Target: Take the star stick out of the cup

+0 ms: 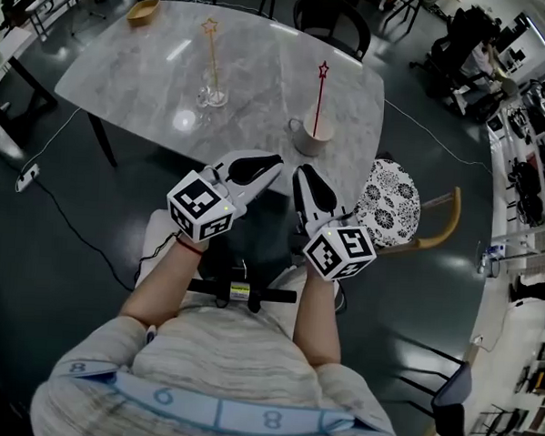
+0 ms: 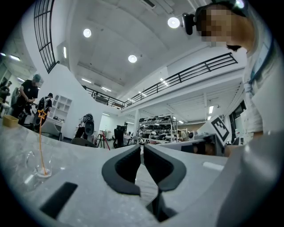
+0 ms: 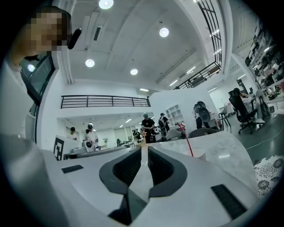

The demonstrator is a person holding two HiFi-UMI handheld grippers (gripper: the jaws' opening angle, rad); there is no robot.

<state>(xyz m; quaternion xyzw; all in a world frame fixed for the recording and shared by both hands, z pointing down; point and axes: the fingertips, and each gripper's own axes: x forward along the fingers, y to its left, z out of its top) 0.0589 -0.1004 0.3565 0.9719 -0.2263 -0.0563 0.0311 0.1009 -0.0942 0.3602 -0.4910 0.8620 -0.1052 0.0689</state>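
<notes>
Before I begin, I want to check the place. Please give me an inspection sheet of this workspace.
Surface: grey marble table.
Job's things: yellow star stick in a glass; red star stick in a white mug.
Clutter: wooden bowl at the far corner.
Tools: left tool and right tool shut, empty, by the near edge.
Cables: one cable on the floor, left.
Surroundings: patterned stool on the right, black chair beyond.

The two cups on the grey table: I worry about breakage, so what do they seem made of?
The clear cup holding the orange star stick looks like glass: the grey marbled tabletop shows through it and it glints. The pale handled mug with the red star stick looks like matte ceramic, opaque and dull, though plastic cannot be ruled out.
</notes>
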